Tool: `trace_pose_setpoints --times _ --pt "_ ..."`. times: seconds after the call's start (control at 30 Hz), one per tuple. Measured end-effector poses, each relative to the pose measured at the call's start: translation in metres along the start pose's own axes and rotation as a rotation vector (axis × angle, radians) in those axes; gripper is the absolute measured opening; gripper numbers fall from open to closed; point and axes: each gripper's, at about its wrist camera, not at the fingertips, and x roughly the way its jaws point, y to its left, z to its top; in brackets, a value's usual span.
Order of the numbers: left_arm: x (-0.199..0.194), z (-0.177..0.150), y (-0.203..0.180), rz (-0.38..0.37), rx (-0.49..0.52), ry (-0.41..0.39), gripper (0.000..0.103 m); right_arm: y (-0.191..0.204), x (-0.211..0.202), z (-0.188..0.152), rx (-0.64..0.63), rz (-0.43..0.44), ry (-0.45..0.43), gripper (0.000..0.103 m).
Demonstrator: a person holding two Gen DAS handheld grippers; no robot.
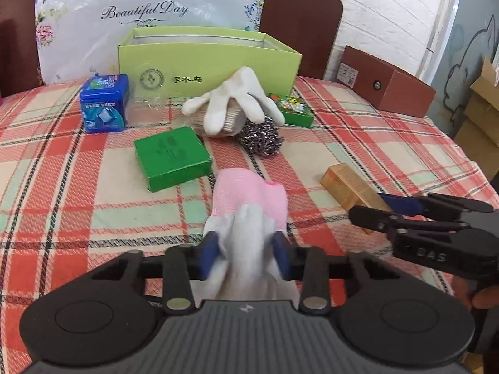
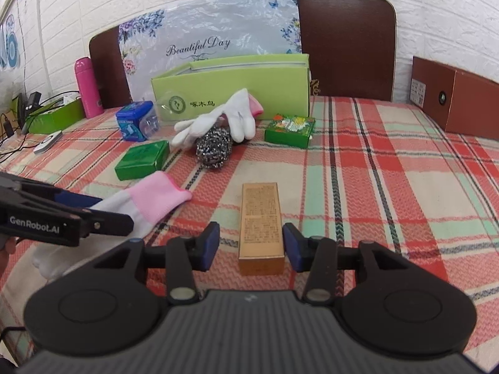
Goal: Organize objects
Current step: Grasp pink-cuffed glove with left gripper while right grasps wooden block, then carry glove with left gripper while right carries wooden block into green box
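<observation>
Plaid-covered table (image 2: 389, 168). Gold box (image 2: 262, 221) lies between my right gripper's (image 2: 251, 246) part-open pads, untouched. Left gripper (image 1: 246, 249) straddles a pink-cuffed glove (image 1: 249, 199); whether it grips, I cannot tell. Next: close, carry to the light green box (image 2: 243, 84).

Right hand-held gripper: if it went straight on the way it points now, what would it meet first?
The gold box, judging by the right wrist view: it lies lengthwise between the open fingers of the right hand-held gripper, untouched by either pad. Depth is unclear.
</observation>
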Motion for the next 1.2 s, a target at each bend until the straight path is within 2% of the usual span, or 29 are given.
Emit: trace_pose_setpoints --times 0.1,0.17,0.27,0.43,0.5,0.6,0.73,1.03,1.2 --pt "0.000 0.001 -0.001 -0.009 -0.007 -0.002 0.038 0.002 0.006 0.000 -0.004 -0.004 0.010 0.044" --pt "0.003 0.001 -0.003 -0.010 -0.015 0.001 0.045 0.003 0.009 0.000 -0.011 -0.011 0.010 0.044" --pt "0.006 0.001 -0.007 -0.012 -0.005 0.001 0.045 0.003 0.014 0.001 -0.009 -0.014 0.015 0.044" --pt "0.006 0.002 -0.006 -0.020 -0.014 0.007 0.023 0.004 0.018 0.002 -0.014 -0.024 0.014 0.041" --pt "0.006 0.002 -0.005 -0.019 -0.016 0.006 0.013 0.004 0.019 0.003 -0.010 -0.026 0.012 0.030" --pt "0.004 0.003 -0.004 -0.042 -0.034 -0.003 0.009 0.004 0.019 0.003 -0.009 -0.025 0.010 0.030" --pt "-0.003 0.008 -0.006 -0.072 -0.027 -0.025 0.008 0.004 0.016 0.005 0.001 -0.001 0.007 0.030" --pt "-0.026 0.052 -0.002 -0.102 0.012 -0.126 0.008 0.004 -0.002 0.039 0.007 0.076 -0.100 0.030" --pt "-0.033 0.088 0.007 -0.069 0.035 -0.192 0.008 0.001 -0.002 0.071 -0.012 0.091 -0.171 0.030"
